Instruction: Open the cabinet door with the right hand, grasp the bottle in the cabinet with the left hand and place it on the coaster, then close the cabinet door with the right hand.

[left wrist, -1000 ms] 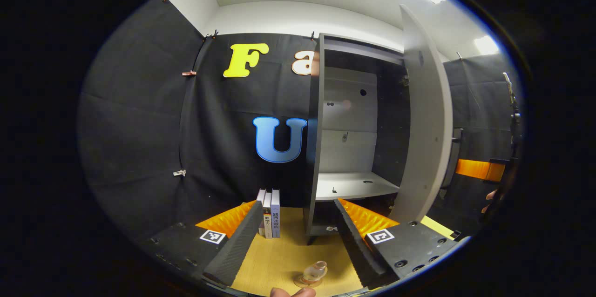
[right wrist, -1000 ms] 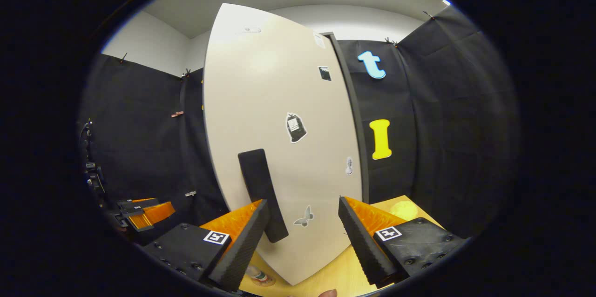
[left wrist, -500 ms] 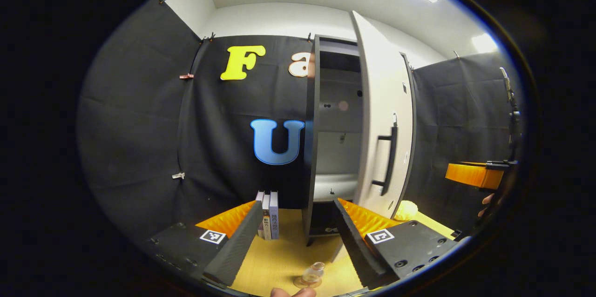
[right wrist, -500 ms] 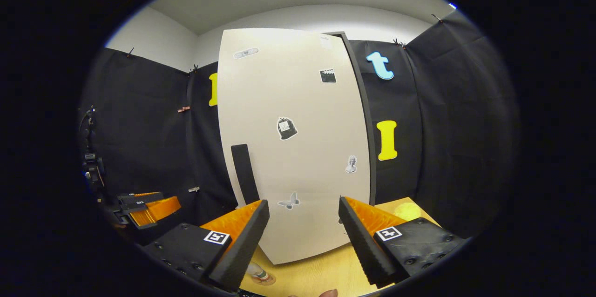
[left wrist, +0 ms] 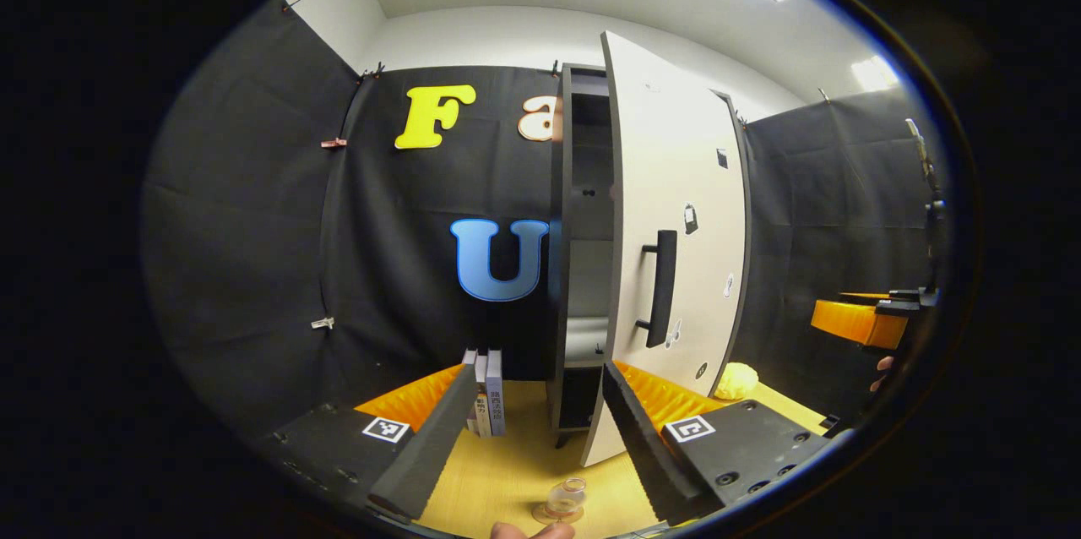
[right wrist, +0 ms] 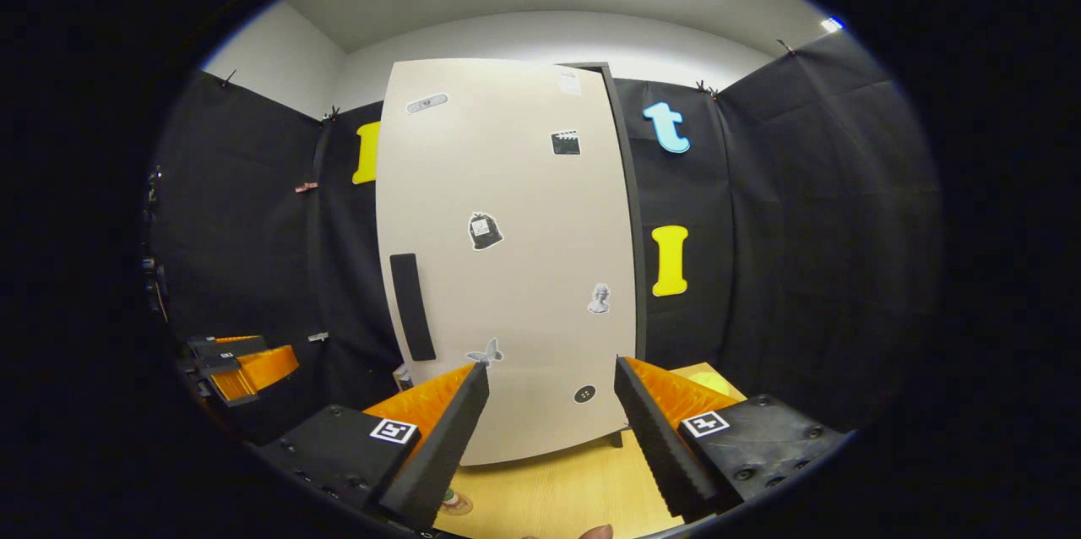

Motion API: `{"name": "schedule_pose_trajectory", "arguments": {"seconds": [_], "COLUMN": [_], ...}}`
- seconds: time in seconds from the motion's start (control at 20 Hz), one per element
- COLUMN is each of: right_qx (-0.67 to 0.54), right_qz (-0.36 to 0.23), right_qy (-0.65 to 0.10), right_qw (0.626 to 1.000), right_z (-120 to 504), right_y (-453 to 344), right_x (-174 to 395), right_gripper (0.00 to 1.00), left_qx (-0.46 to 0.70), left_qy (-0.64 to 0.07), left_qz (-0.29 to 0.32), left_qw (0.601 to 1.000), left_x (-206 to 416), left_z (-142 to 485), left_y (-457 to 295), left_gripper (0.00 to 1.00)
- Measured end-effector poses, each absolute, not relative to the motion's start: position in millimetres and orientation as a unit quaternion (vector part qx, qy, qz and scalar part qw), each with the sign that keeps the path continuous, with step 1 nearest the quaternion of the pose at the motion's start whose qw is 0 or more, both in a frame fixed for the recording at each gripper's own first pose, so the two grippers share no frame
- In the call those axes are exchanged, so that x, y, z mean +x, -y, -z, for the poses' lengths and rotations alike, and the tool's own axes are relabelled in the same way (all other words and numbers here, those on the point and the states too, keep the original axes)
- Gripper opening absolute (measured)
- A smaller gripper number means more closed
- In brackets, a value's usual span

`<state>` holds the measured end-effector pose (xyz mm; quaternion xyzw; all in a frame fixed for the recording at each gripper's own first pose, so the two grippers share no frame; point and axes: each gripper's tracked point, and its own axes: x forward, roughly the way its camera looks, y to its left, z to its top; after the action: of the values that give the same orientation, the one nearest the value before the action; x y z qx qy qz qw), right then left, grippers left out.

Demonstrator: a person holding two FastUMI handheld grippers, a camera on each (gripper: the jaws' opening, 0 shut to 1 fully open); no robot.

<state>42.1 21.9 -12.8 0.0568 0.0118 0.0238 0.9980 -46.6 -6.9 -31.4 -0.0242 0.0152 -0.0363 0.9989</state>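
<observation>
Black cloth walls close in a booth with a pale wooden counter (left wrist: 515, 471) at its foot, and the tall dark cabinet (left wrist: 564, 269) stands on that counter against the cloth. Its light cabinet door (left wrist: 676, 184) is ajar, leaving a narrow gap on the cabinet's left side through which a strip of shelf shows. A dark bar handle (left wrist: 661, 287) runs upright on the door, and several small stickers dot its face.

In front of the cabinet, near the counter's front edge, the clear bottle (left wrist: 567, 495) stands on a round coaster (left wrist: 553, 514). A few books (left wrist: 487, 391) stand upright just left of the cabinet, and a yellow lumpy object (left wrist: 733, 380) lies on the counter to the cabinet's right.

The left claw (left wrist: 530, 429) hangs in front of the cabinet with its fingers spread wide and nothing between them; the bottle sits below and apart from it. The right claw (right wrist: 547, 429) faces the door, fingers likewise spread wide and holding nothing, clear of the door and its handle. In the left gripper view the right claw shows far to the cabinet's right, and in the right gripper view the left claw shows far to the cabinet's left.
</observation>
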Motion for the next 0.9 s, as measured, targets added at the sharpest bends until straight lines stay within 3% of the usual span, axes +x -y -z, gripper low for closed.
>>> {"name": "schedule_pose_trajectory", "arguments": {"seconds": [0.9], "right_qx": [0.002], "right_qz": [0.006], "right_qy": [-0.003], "right_qw": [1.000], "right_z": [12], "right_y": [-5], "right_x": [34], "right_gripper": [0.97], "left_qx": [-0.019], "left_qy": [-0.013], "left_qz": [0.033], "left_qw": [0.999], "left_x": [-45], "left_z": [32], "left_y": [15], "left_gripper": [0.94]}}
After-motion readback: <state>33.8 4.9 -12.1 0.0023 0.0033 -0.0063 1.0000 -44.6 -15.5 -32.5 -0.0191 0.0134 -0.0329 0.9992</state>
